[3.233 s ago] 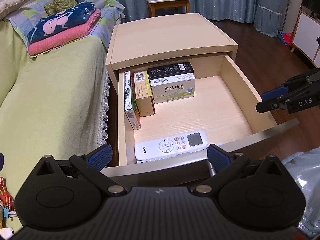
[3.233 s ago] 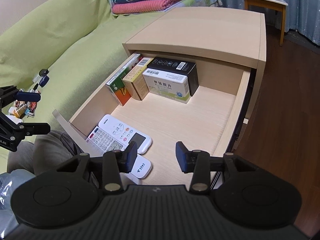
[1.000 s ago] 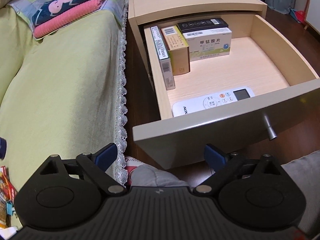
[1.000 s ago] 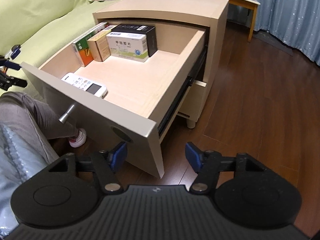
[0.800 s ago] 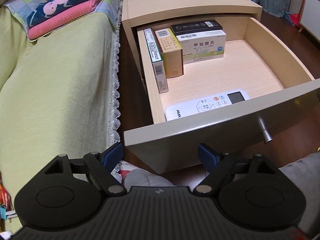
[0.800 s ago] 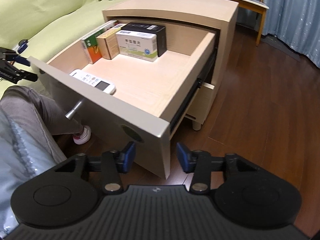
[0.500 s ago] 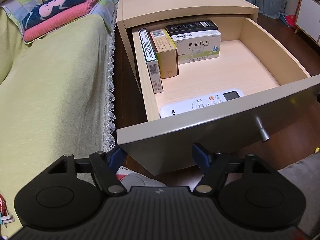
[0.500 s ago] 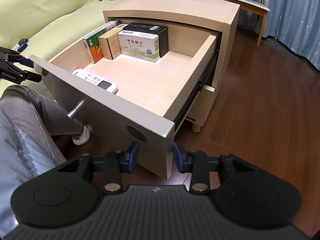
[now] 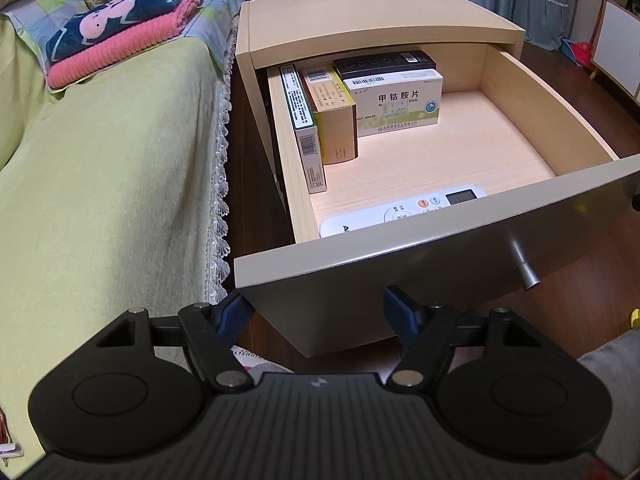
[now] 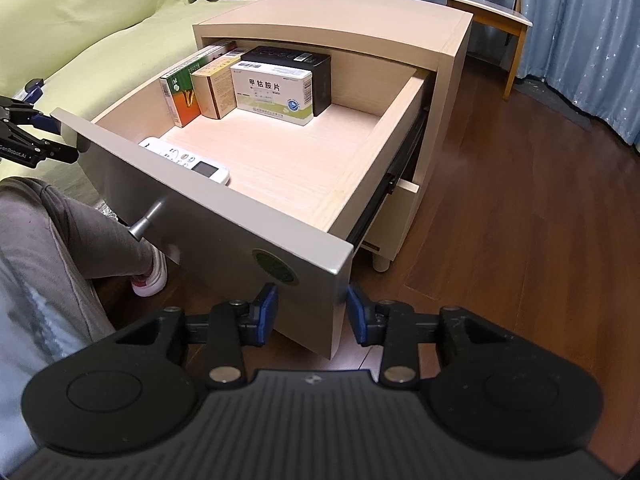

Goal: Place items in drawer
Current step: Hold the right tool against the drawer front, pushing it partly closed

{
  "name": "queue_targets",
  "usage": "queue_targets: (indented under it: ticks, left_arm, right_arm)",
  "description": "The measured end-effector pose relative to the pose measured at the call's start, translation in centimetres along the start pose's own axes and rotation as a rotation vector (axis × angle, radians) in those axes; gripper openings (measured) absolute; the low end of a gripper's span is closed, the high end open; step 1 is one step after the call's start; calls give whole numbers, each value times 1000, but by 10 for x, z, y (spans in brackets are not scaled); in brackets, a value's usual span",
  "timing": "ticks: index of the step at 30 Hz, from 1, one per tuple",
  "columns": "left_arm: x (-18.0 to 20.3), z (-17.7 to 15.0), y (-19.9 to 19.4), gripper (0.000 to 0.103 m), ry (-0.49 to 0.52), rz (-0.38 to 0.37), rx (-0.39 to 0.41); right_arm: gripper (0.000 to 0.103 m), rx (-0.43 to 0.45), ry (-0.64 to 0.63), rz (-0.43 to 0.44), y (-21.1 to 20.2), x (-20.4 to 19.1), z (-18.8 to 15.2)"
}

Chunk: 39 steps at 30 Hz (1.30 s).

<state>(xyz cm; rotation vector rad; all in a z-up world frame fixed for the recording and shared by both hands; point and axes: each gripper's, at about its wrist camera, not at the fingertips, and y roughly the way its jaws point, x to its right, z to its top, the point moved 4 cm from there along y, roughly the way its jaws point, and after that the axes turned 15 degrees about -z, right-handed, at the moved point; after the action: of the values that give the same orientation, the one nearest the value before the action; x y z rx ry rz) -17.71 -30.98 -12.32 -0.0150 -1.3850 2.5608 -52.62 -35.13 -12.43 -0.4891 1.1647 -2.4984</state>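
The nightstand's top drawer [image 9: 400, 264] stands pulled out, its grey front bearing a metal knob [image 9: 524, 272]. Inside lie a white remote [image 9: 404, 212] at the front and several medicine boxes at the back left, among them a white-and-green box [image 9: 400, 108] and a black box [image 9: 384, 62]. My left gripper [image 9: 318, 312] is open, low in front of the drawer front's left corner. My right gripper [image 10: 312, 312] is open more narrowly, its fingers on either side of the front's right corner [image 10: 340, 272]. The right wrist view also shows the remote [image 10: 188, 160] and the left gripper [image 10: 68, 142].
A bed with a yellow-green cover [image 9: 100, 180] and folded blankets [image 9: 120, 36] runs along the nightstand's left. A person's grey-trousered leg and shoe [image 10: 80, 232] sit under the drawer front. A lower drawer [image 10: 396, 208] is slightly out. A wooden chair [image 10: 492, 20] stands behind on dark wood floor.
Both grippers have drawn back from above the drawer to in front of its face, then edged closer to its two corners. Their fingers have narrowed. The drawer's contents are unchanged.
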Motion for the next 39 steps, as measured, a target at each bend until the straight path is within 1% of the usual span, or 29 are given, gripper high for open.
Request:
queue_targets:
  ticks: [19, 39]
  left_arm:
    - [-1, -3, -1, 71, -15, 10, 27]
    - [-4, 0, 2, 71, -21, 13, 46]
  right_arm:
    - [32, 25, 6, -22, -3, -1, -5]
    - [33, 43, 12, -52, -4, 1, -2]
